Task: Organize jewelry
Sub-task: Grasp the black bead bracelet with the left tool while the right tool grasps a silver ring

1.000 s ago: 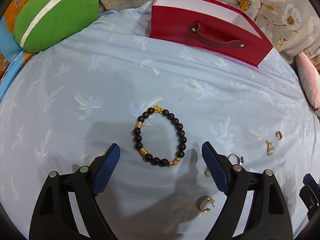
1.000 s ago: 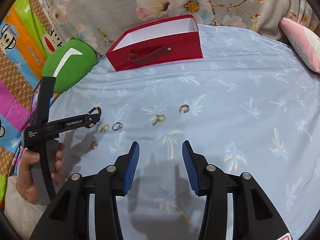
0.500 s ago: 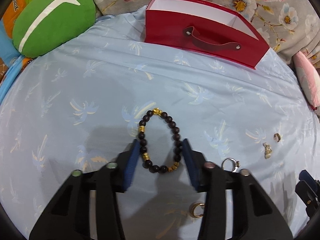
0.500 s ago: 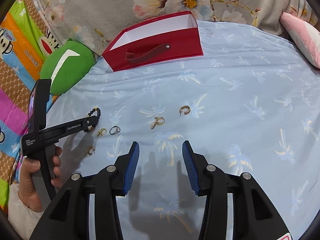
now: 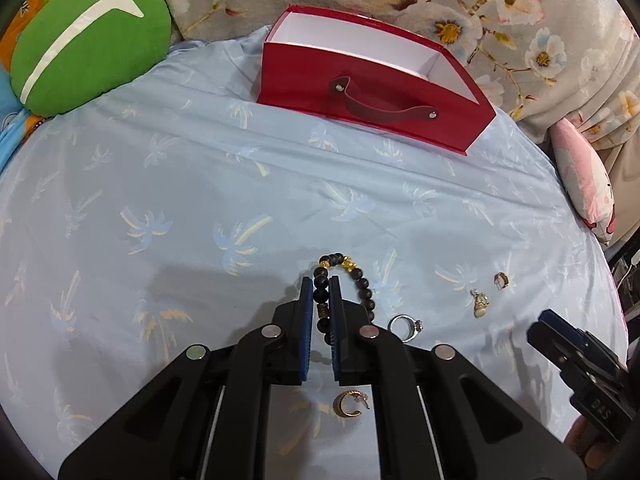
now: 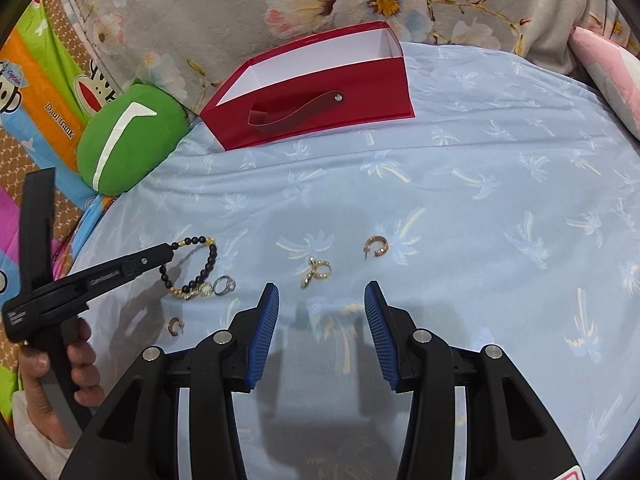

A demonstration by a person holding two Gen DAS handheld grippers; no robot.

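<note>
Since a sec ago the left gripper has gone from wide open to nearly closed, pinching one side of the bead bracelet, w/ the rest of the loop draped on the blue sheet. Right gripper is unchanged: wide open, holding nothing, hovering near the gold charm. Count: 1 bracelet, 1 silver ring, 1 charm, 3 gold hoops, one at. 1 red box sits open at the far edge.
</note>
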